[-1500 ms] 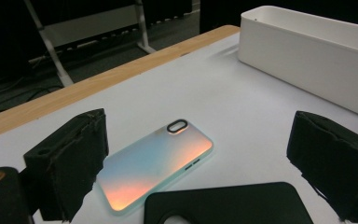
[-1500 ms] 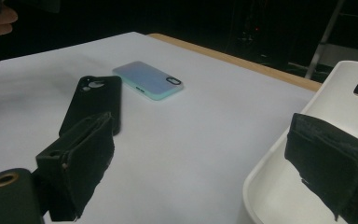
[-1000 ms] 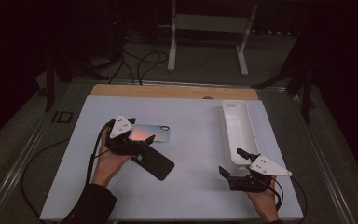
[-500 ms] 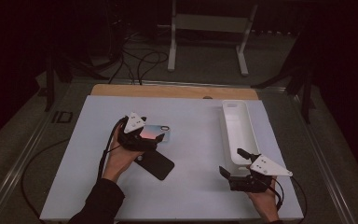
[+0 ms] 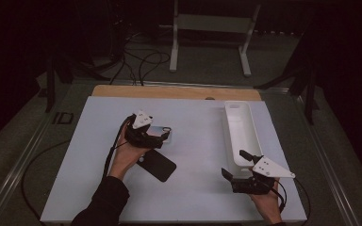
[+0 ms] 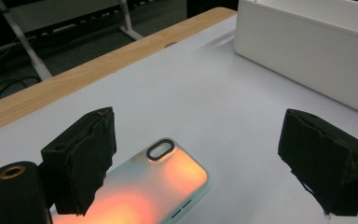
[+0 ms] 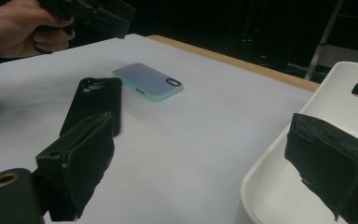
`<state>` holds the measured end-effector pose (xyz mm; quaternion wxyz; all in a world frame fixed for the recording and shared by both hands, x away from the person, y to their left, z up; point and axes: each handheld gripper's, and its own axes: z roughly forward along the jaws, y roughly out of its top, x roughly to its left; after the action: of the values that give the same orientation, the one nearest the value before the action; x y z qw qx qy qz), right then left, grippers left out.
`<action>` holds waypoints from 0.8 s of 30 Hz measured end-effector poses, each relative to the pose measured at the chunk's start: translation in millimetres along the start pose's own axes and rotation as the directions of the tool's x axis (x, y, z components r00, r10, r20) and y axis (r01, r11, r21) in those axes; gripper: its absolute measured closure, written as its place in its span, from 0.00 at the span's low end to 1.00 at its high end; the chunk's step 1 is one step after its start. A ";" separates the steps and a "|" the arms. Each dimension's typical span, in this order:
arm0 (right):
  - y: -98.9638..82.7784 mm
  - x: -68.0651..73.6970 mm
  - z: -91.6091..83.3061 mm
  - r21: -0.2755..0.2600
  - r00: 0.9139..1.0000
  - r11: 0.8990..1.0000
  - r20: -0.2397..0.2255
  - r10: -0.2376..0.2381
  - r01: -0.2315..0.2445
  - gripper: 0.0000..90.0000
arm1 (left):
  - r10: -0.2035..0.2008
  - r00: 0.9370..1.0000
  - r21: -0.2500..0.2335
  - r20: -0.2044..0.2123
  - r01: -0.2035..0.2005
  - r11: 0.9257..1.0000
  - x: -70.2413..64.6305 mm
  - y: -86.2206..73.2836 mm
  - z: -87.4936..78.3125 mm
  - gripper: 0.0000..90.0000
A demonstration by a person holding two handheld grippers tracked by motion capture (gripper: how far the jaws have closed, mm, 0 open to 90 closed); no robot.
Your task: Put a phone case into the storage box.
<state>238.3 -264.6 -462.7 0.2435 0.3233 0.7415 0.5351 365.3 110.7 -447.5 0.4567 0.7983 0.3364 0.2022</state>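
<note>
Now our left gripper (image 5: 156, 137) hovers over the pale phone case (image 6: 156, 189), jaws spread and empty.

Partly hidden: in the high view our left hand (image 5: 128, 155) and gripper cover most of the pale case, and the left gripper view cuts off its near end. It lies flat on the table (image 5: 193, 127), under and between the left fingers, nearer one of them; contact we cannot judge. Beside it lies a black case (image 7: 94, 103). Our right gripper (image 5: 239, 165) rests low, jaws apart on nothing, one finger (image 7: 338, 170) over the white tray (image 5: 242, 132).
</note>
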 end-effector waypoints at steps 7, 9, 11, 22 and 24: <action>-0.8 0.4 1.1 0.001 1.000 1.000 -0.002 -0.003 0.003 0.09 | -0.010 1.000 0.016 0.012 0.010 1.000 1.5 -3.8 11.9 0.15; -0.8 0.4 0.9 0.001 1.000 1.000 -0.002 -0.005 0.005 0.09 | -0.008 1.000 0.023 0.013 0.008 1.000 2.2 -4.1 14.5 0.16; -0.9 -0.2 0.3 0.003 1.000 1.000 0.002 0.000 0.000 0.09 | -0.009 1.000 0.026 0.019 0.009 1.000 3.1 -4.6 17.0 0.17; -1.5 -0.7 0.6 0.002 1.000 1.000 0.001 0.000 0.000 0.09 | 0.011 0.999 0.054 0.047 -0.013 0.998 -0.3 -5.8 35.0 0.38; -1.6 -0.6 0.4 0.003 1.000 1.000 0.002 0.001 -0.001 0.09 | 0.013 0.998 0.059 0.058 -0.017 0.998 -0.8 -4.8 37.7 0.44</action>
<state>238.7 -265.1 -464.3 0.2435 0.3245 0.7419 0.5338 386.8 89.5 -470.6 0.4409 0.8195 0.3228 0.1725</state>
